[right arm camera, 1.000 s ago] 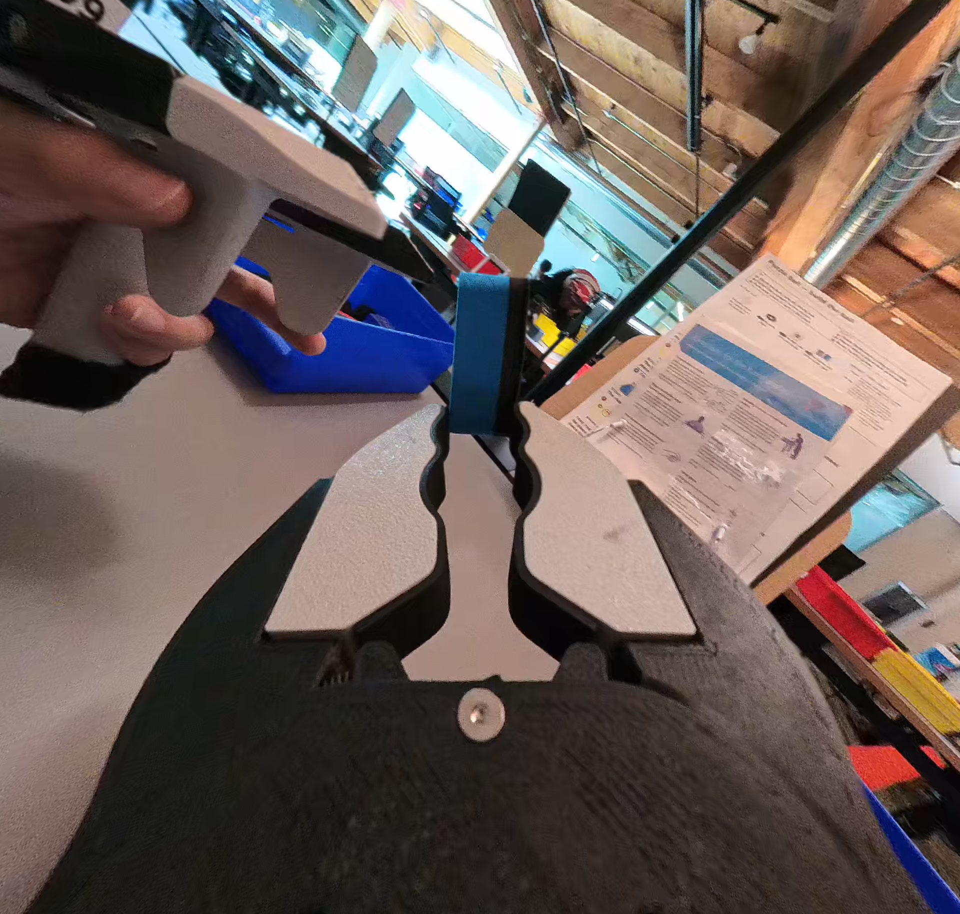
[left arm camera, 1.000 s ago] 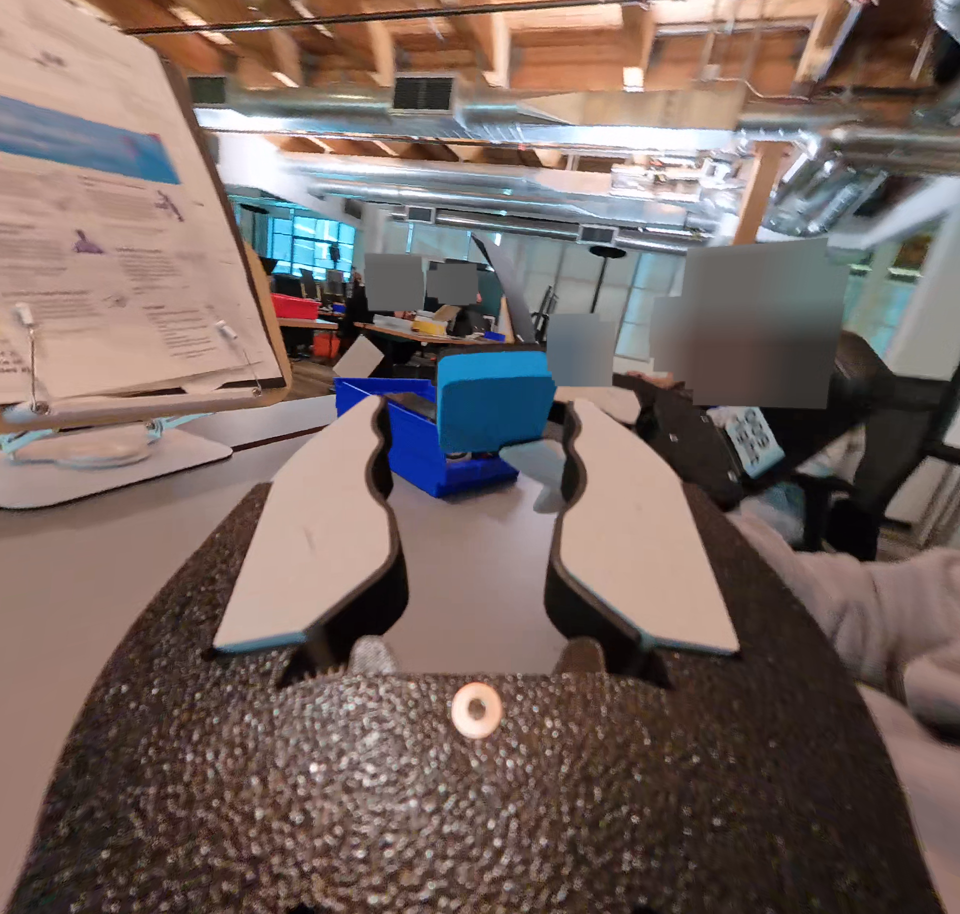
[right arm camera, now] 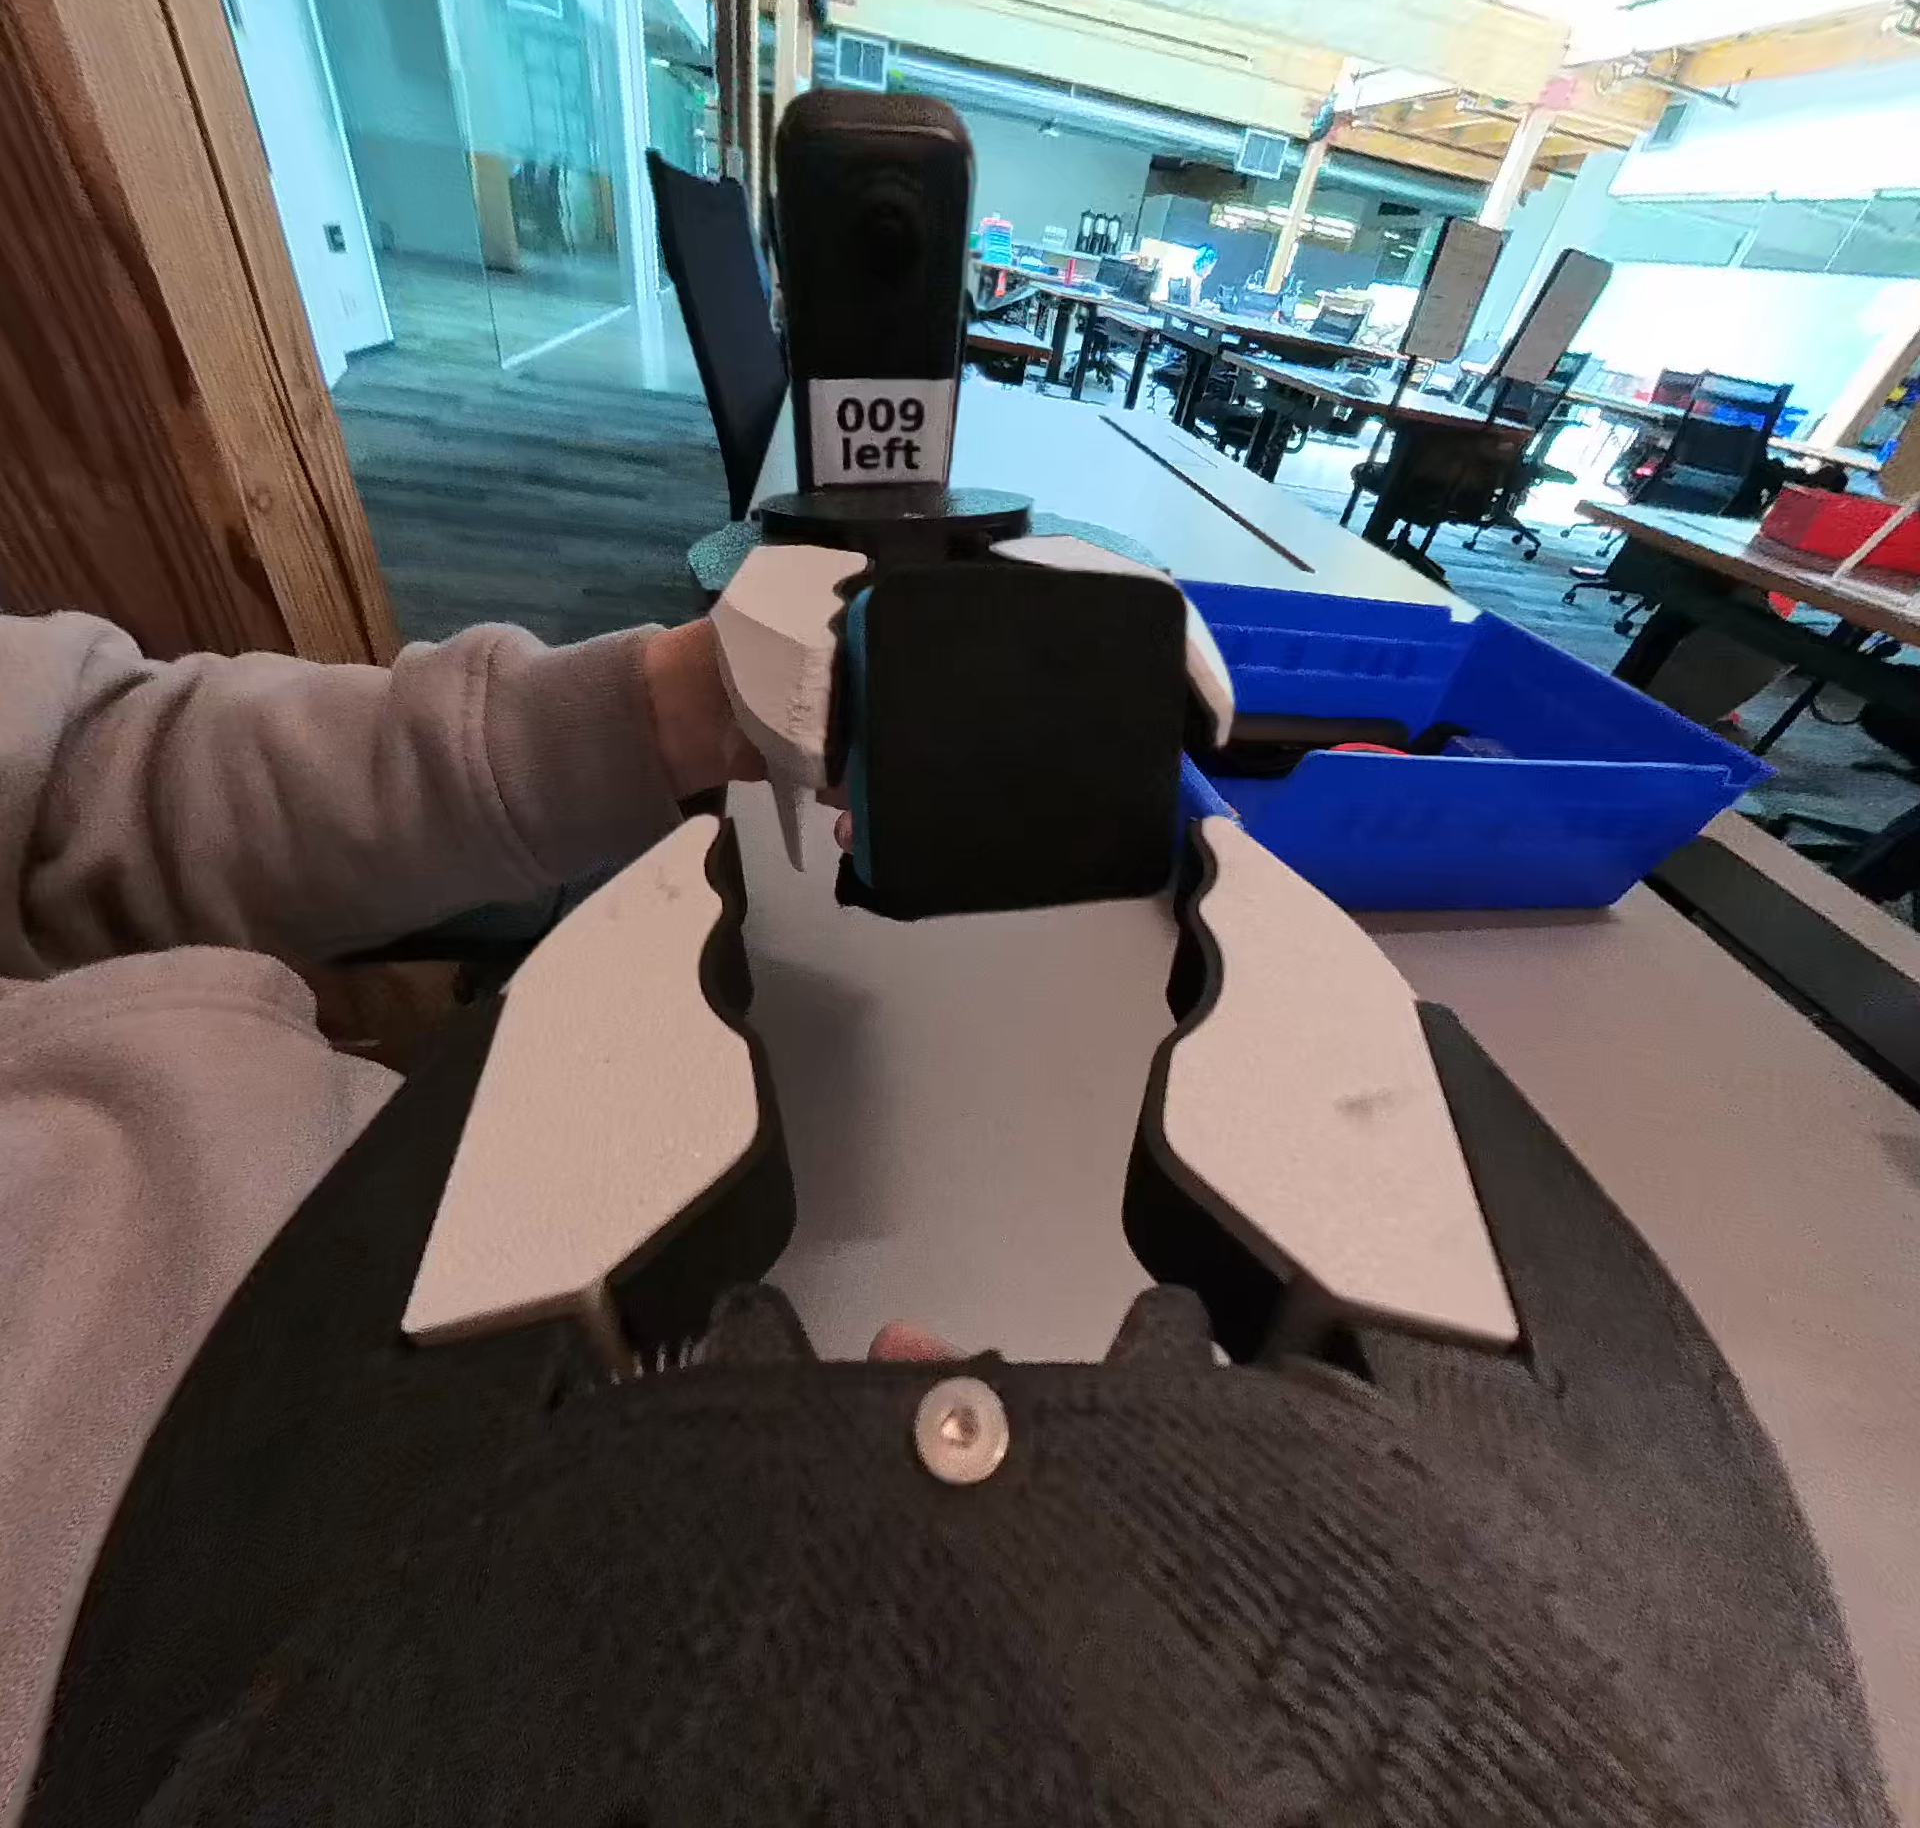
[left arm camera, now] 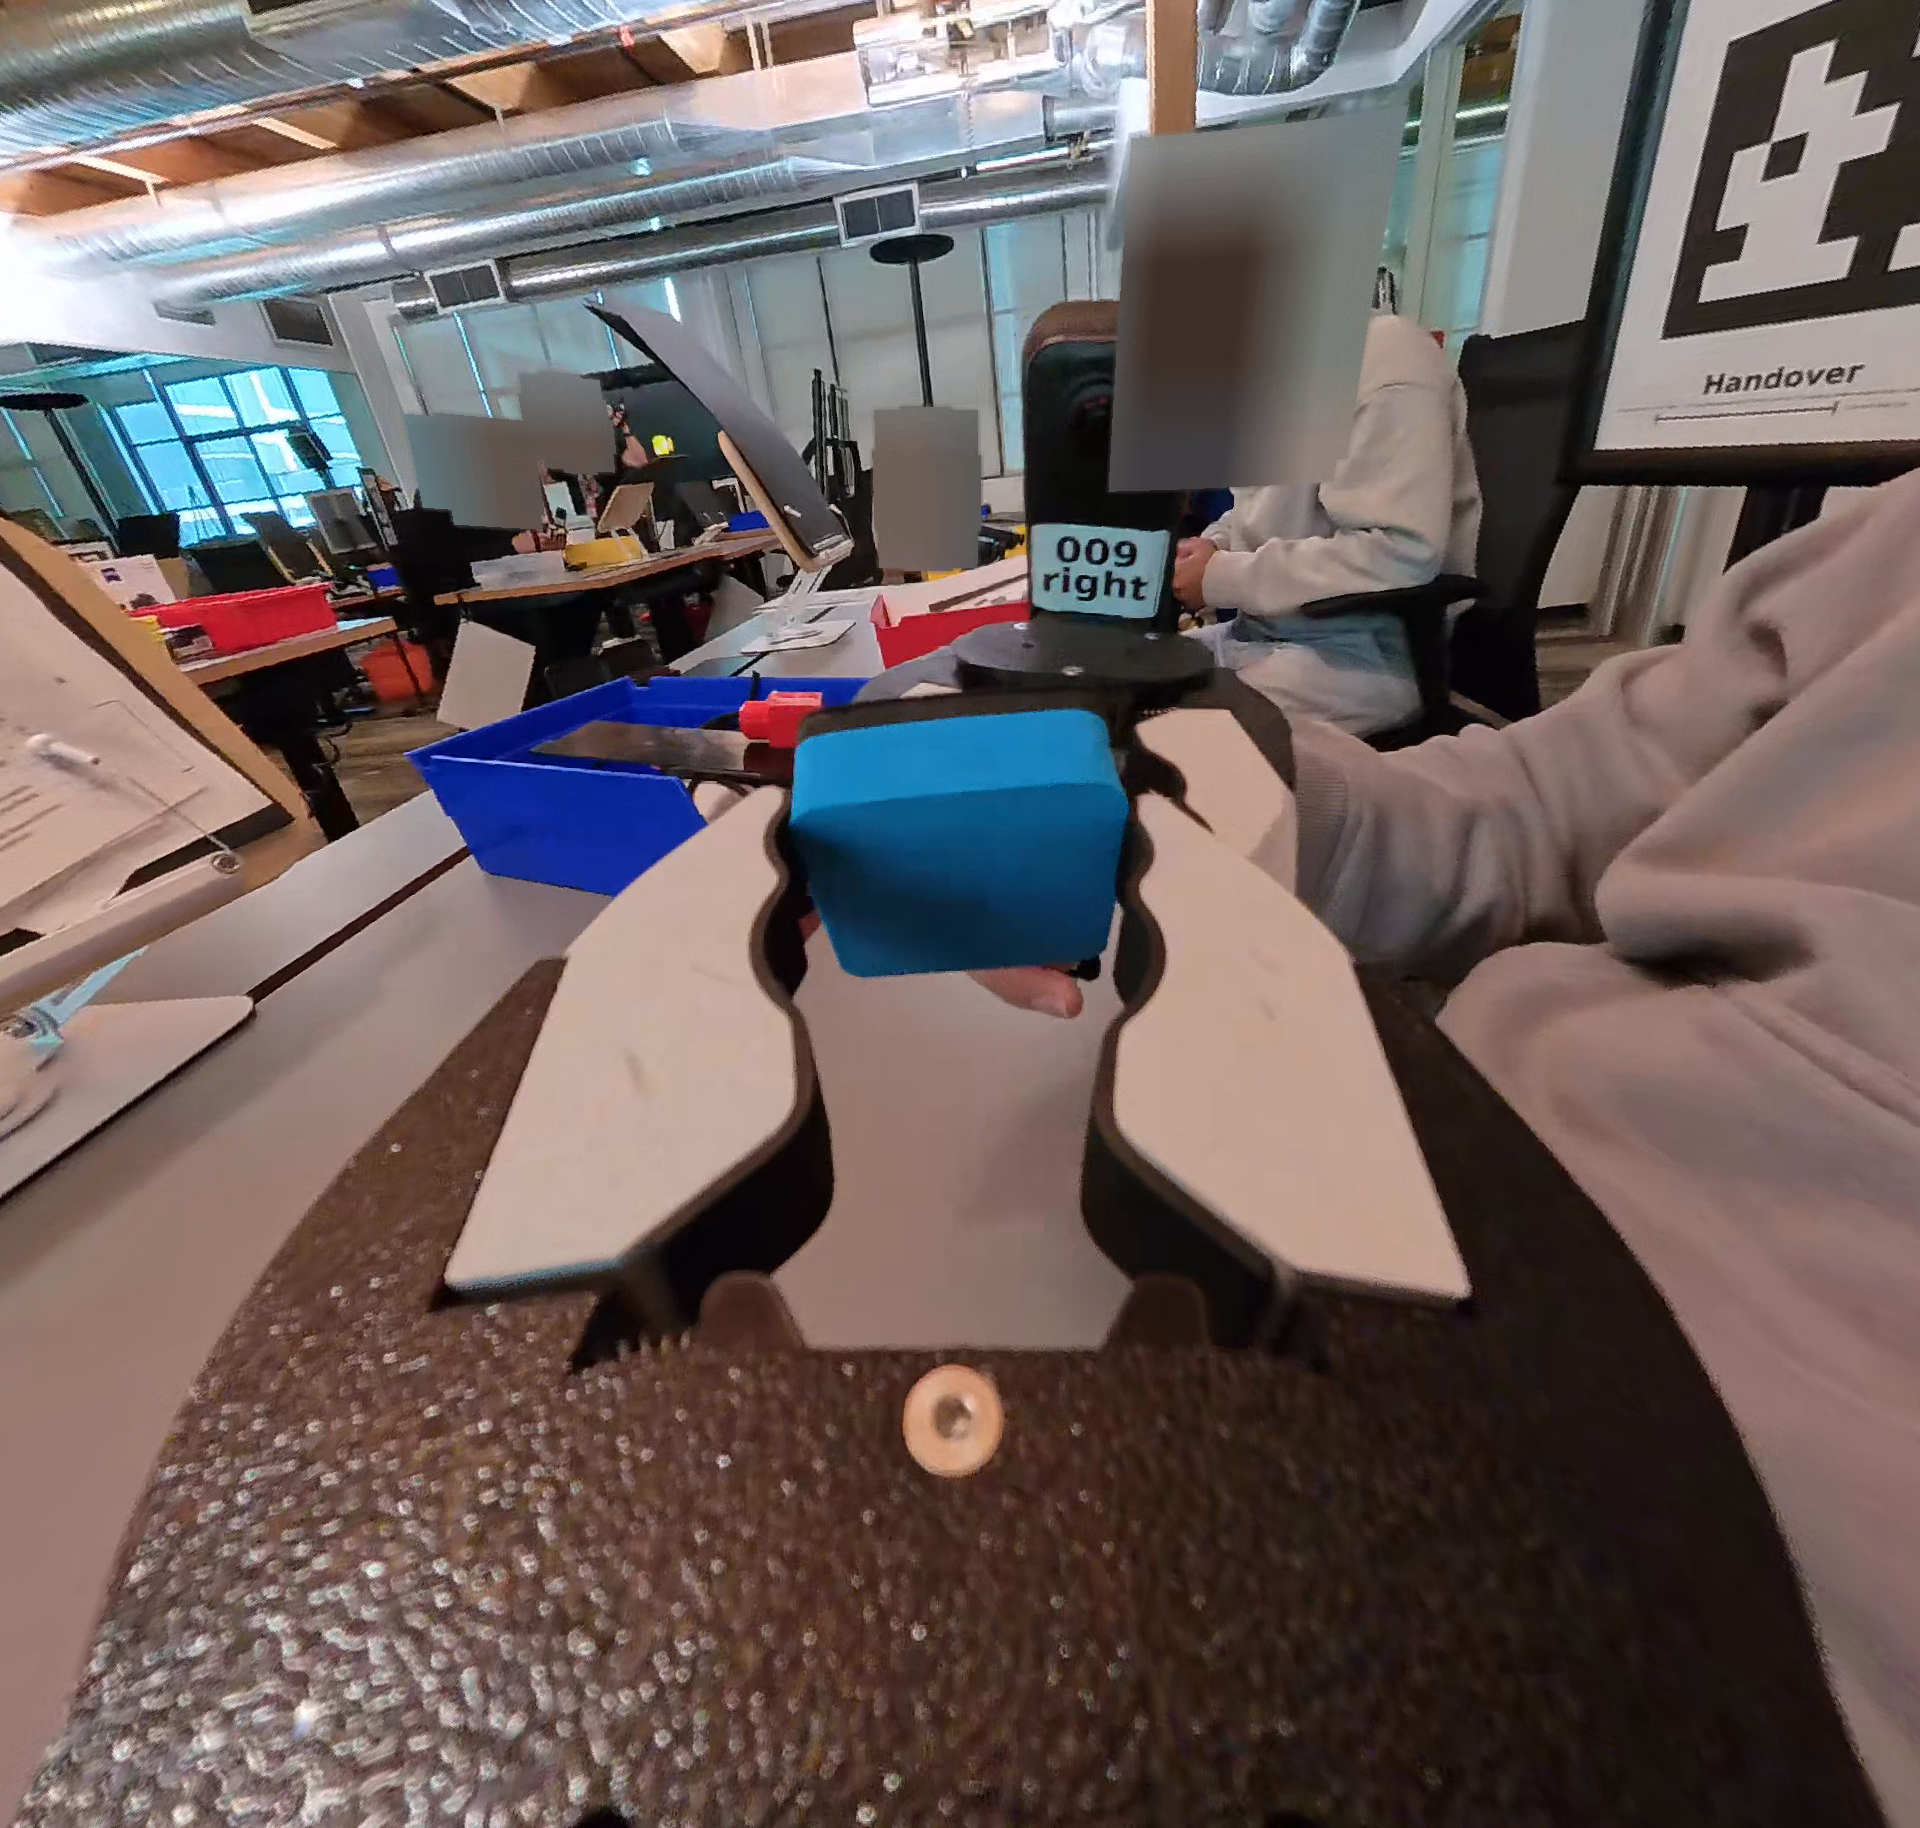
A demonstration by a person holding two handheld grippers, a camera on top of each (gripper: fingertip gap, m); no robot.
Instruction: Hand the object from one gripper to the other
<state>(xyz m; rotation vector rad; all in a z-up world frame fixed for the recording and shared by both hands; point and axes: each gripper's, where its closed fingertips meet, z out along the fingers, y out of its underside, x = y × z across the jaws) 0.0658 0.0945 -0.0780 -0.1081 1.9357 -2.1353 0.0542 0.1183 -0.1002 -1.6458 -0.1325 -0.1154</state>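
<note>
Block (left arm camera: 961,848): a slab with one blue and one black face, held in the air above the grey table (left arm camera: 208,1207), between the two grippers, which face each other.
Left gripper (left arm camera: 956,822): its fingers press the block's two side edges and grasp it.
Right gripper (right arm camera: 956,843): its fingers are spread wide. They flank the block's lower part, and a clear gap shows at the left finger (right arm camera: 623,1051).
Left wrist view only: the blue face; one pale finger (left arm camera: 1210,781) of the right gripper behind the block; the black camera (left arm camera: 1070,428) mounted on that gripper; a paper stand (left arm camera: 104,791) at far left; a black-and-white marker board (left arm camera: 1766,168) at upper right.
Right wrist view only: the block's black face (right arm camera: 1018,739) with a thin blue rim; the left gripper's white fingers (right arm camera: 779,677) clamping it from both sides; the hand (right arm camera: 686,708) and grey sleeve (right arm camera: 260,739) behind them.
Both views: a blue bin (left arm camera: 561,822) (right arm camera: 1455,833) on the table beyond the block.
</note>
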